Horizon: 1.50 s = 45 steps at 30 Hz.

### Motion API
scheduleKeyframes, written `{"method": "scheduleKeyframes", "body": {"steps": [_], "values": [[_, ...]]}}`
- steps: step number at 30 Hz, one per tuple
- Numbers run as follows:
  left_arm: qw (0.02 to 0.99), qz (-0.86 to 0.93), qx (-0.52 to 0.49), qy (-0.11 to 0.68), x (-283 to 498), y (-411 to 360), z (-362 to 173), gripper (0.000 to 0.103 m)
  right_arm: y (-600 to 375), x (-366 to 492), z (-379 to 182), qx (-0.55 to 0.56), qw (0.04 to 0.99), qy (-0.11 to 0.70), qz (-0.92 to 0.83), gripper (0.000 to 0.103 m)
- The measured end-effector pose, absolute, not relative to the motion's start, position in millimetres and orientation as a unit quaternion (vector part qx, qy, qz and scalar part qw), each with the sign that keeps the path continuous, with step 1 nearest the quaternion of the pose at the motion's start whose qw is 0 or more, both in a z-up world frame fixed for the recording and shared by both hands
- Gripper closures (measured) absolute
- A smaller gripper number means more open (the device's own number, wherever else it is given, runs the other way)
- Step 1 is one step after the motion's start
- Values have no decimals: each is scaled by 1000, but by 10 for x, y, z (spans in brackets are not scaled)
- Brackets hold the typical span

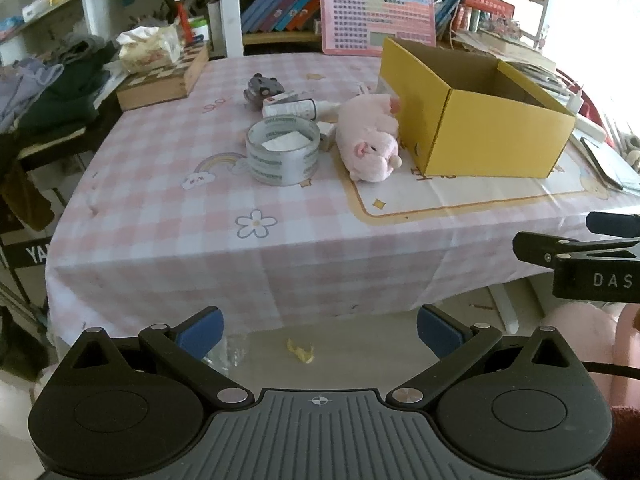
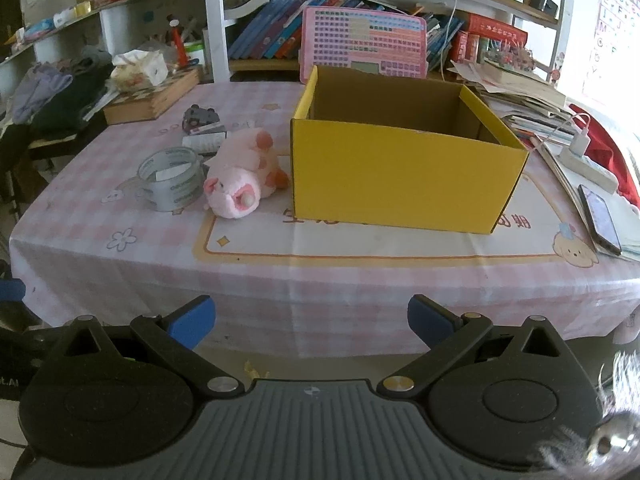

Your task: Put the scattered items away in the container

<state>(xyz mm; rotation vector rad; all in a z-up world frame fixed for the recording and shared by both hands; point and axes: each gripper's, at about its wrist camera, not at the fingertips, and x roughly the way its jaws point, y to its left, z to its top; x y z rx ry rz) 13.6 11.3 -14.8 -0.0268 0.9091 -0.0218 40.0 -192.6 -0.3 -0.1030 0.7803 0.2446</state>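
An open yellow cardboard box (image 1: 492,140) (image 2: 404,184) stands on the pink checked tablecloth (image 1: 168,216). To its left lie a pink plush pig (image 1: 366,138) (image 2: 240,176), a roll of clear tape (image 1: 283,148) (image 2: 172,178), a white tube (image 1: 290,109) (image 2: 204,142) and a small grey toy (image 1: 262,86) (image 2: 199,117). My left gripper (image 1: 320,334) is open and empty, held in front of the table's near edge. My right gripper (image 2: 311,322) is open and empty, also short of the table; it shows at the right edge of the left wrist view (image 1: 580,256).
A wooden chess box (image 1: 164,80) with a tissue pack sits at the back left. A phone (image 2: 600,218), power strip and papers lie at the right. Bookshelves and a pink chart (image 1: 378,16) stand behind. Clothes are piled at the left.
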Motion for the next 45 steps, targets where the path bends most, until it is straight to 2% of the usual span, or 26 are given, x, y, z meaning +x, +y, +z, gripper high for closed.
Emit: {"method": "scheduleKeyframes", "body": {"steps": [17, 45], "values": [[900, 1, 12, 436, 152, 69, -100, 0, -1917, 428, -72, -37, 913, 382, 137, 0], [905, -9, -7, 425, 45, 80, -51, 0, -1886, 288, -2, -51, 918, 364, 148, 0]]}}
